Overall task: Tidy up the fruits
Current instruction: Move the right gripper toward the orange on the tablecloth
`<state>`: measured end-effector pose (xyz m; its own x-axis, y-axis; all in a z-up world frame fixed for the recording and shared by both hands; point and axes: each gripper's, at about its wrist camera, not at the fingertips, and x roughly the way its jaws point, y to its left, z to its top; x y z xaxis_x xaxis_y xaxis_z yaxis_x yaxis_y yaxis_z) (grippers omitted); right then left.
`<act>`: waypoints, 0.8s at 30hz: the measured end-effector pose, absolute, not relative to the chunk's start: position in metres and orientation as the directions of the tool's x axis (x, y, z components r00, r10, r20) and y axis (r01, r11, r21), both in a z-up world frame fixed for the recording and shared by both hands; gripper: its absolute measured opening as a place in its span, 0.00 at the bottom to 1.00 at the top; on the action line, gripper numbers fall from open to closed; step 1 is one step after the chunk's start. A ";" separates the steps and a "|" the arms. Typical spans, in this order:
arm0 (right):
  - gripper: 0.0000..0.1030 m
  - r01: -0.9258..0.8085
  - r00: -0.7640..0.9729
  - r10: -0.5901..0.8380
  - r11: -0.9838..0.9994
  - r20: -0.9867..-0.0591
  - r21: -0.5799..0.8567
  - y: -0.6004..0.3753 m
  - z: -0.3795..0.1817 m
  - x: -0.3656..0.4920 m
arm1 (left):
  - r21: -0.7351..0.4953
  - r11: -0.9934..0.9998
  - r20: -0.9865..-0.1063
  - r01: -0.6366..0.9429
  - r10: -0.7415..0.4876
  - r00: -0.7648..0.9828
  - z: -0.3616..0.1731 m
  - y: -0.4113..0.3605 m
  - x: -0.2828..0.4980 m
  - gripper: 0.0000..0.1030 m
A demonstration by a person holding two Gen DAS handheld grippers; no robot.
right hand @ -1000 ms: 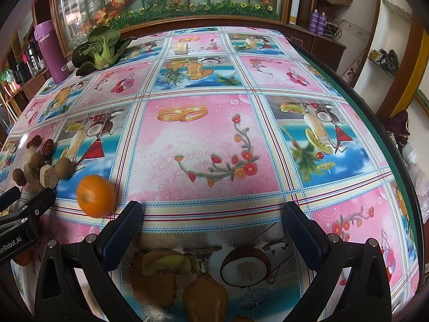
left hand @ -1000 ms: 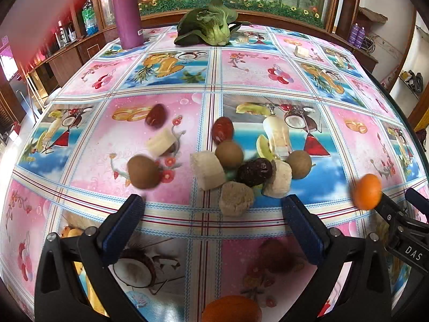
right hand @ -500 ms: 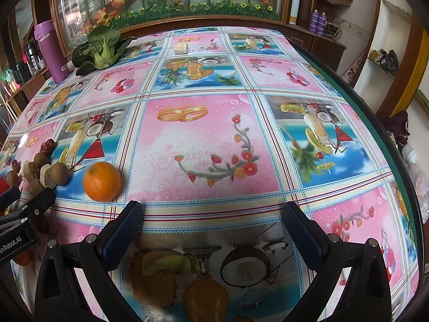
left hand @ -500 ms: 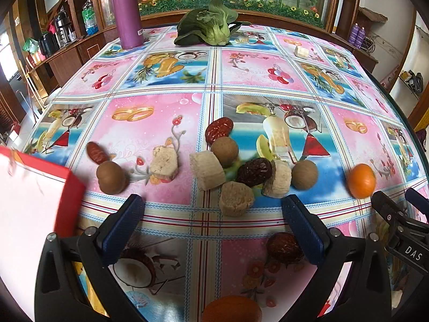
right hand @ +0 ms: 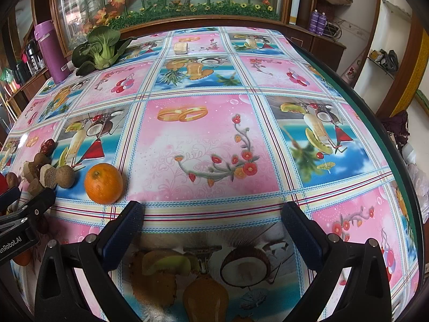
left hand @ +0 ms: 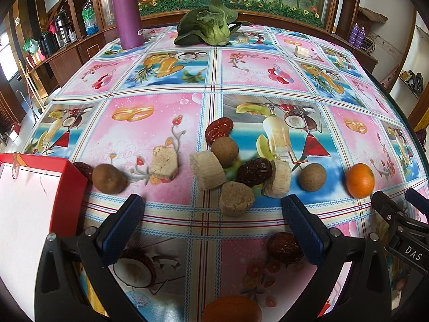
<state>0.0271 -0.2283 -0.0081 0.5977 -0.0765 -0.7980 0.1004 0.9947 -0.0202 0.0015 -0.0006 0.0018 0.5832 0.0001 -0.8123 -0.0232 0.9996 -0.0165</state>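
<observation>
Just beyond my open left gripper (left hand: 213,209) lies a scatter of food on the patterned tablecloth: round brown fruits (left hand: 224,147), red dates (left hand: 218,129), a dark date (left hand: 254,168) and pale cake-like chunks (left hand: 207,170). One more date (left hand: 283,244) rests near the right finger, and an orange thing (left hand: 232,308) shows at the bottom edge. A small orange (left hand: 360,180) sits at the right; in the right wrist view the same orange (right hand: 103,183) lies left of my open, empty right gripper (right hand: 213,209). A red-rimmed white box (left hand: 32,204) stands at the left.
A purple flask (left hand: 126,10) and a head of bok choy (left hand: 211,28) stand at the table's far side. A pale block (right hand: 180,48) lies far off. The table's right edge (right hand: 383,139) curves near. The other gripper (left hand: 402,230) shows at lower right.
The fruits that were rolling have come to rest. The orange has settled on the cloth. A red-rimmed white box has come in at the left. Both grippers have stayed where they were.
</observation>
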 end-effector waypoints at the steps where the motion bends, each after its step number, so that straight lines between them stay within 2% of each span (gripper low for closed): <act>1: 1.00 0.100 0.598 -0.076 0.995 -0.798 -0.020 -0.228 -0.008 0.027 | -0.016 1.000 -0.812 -0.023 0.000 0.583 0.002 -0.001 0.001 1.00; 15: 1.00 0.100 0.598 -0.076 0.995 -0.798 -0.019 -0.228 -0.008 0.028 | -0.003 1.000 -0.822 -0.030 0.015 0.569 0.005 0.001 -0.007 1.00; 20: 0.99 0.093 0.612 -0.050 0.996 -0.789 0.009 -0.230 -0.007 0.027 | 0.039 0.998 -0.783 -0.043 0.057 0.620 0.019 0.005 -0.029 1.00; 24: 0.99 0.100 0.683 -0.021 0.993 -0.730 0.064 -0.231 0.007 0.017 | 0.049 0.997 -0.748 -0.058 0.075 0.659 0.039 0.014 -0.044 1.00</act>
